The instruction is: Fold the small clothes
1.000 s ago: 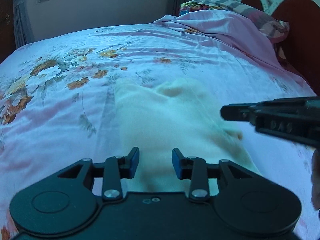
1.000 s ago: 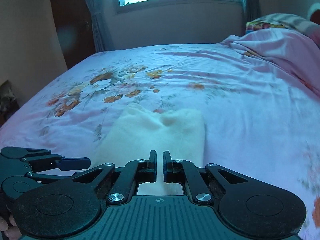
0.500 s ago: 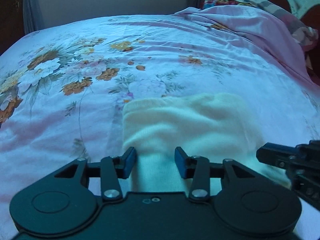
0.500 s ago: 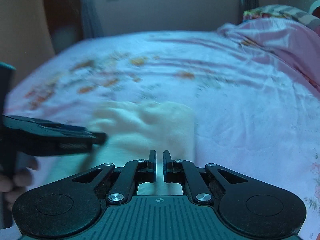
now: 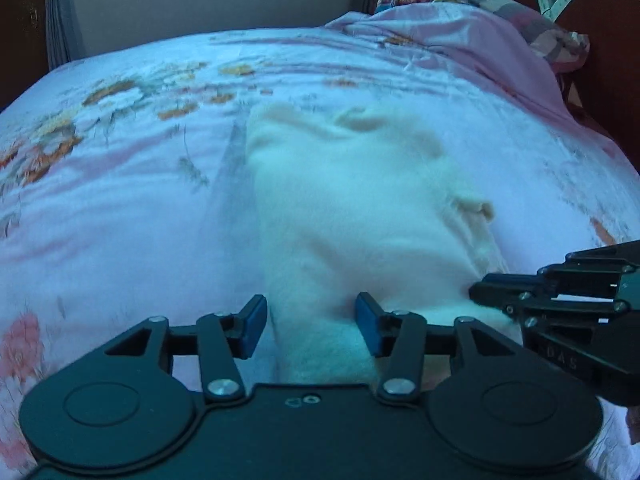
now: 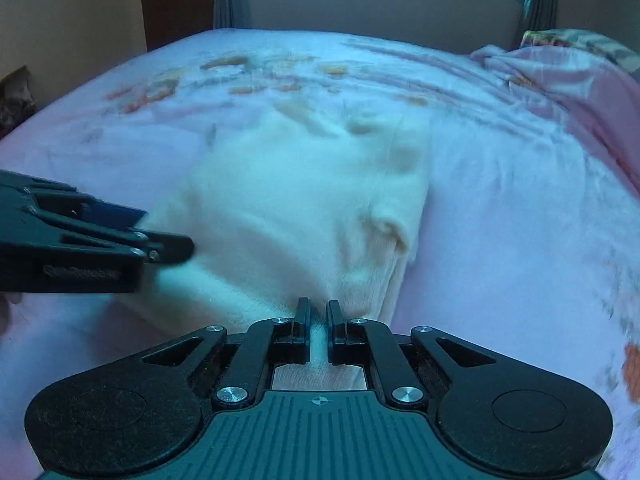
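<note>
A cream garment (image 5: 360, 208) lies flat on the bed, its near end under both grippers. My left gripper (image 5: 310, 320) is over the garment's near left corner. Its jaws are opening, with cloth between the blue pads (image 5: 252, 322) and no squeeze showing. My right gripper (image 6: 318, 318) is shut on the garment's (image 6: 304, 200) near right edge, and creases run into its tips. It also shows in the left wrist view as the right gripper (image 5: 480, 292), touching the cloth. The left gripper (image 6: 176, 248) shows side-on in the right wrist view.
A pink floral sheet (image 5: 120, 200) covers the bed all around the garment. A rumpled pink quilt (image 5: 460, 40) and striped pillows (image 5: 520, 4) are piled at the far right by a wooden headboard (image 5: 600, 40). A wall with a curtained window stands behind the bed.
Both grippers have come down closer to the garment's near end. The left jaws have spread wider. The right gripper's tips now sit at the cloth's near right edge.
</note>
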Tool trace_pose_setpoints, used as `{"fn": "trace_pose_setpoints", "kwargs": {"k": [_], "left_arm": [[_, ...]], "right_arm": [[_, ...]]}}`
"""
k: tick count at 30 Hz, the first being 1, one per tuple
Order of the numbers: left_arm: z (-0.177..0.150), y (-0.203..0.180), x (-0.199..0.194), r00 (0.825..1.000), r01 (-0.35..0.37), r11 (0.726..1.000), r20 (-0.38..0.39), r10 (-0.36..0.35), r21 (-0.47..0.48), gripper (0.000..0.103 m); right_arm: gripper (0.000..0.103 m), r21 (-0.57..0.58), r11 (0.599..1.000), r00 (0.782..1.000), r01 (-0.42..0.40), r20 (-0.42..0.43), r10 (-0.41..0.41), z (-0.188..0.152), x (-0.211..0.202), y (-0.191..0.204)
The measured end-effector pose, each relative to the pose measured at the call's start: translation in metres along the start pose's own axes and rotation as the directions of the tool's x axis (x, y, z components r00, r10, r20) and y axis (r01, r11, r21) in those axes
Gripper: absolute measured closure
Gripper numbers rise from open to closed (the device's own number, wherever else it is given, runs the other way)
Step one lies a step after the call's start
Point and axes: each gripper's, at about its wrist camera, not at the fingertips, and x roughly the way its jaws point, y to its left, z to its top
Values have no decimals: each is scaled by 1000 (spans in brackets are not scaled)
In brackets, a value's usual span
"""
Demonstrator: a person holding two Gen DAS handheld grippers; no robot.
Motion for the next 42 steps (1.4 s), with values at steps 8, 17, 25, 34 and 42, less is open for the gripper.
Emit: {"fn": "trace_pose_setpoints", "kwargs": {"k": [8, 17, 25, 34, 42], "left_arm": [[-2, 0, -6, 999, -44, 999, -31, 43, -14, 51], [9, -4, -27, 997, -69, 997, -29, 68, -30, 51], [46, -6, -20, 998, -57, 998, 39, 58, -17, 47], [95, -1, 53, 997, -79, 997, 4, 79, -12, 51], [114, 16, 114, 991, -120, 991, -60, 116, -61, 44]], "right_arm": [[80, 87, 996, 1000, 10, -16, -9, 5, -13, 3], [46, 178, 984, 997, 9, 80, -23, 17, -44, -6], [46, 173, 985, 987, 25, 154, -52, 46, -38, -16], [58, 191, 981, 988, 42, 141, -70, 105, 35, -50], [63, 163, 980, 993, 116, 2, -118, 117, 109, -72]]}}
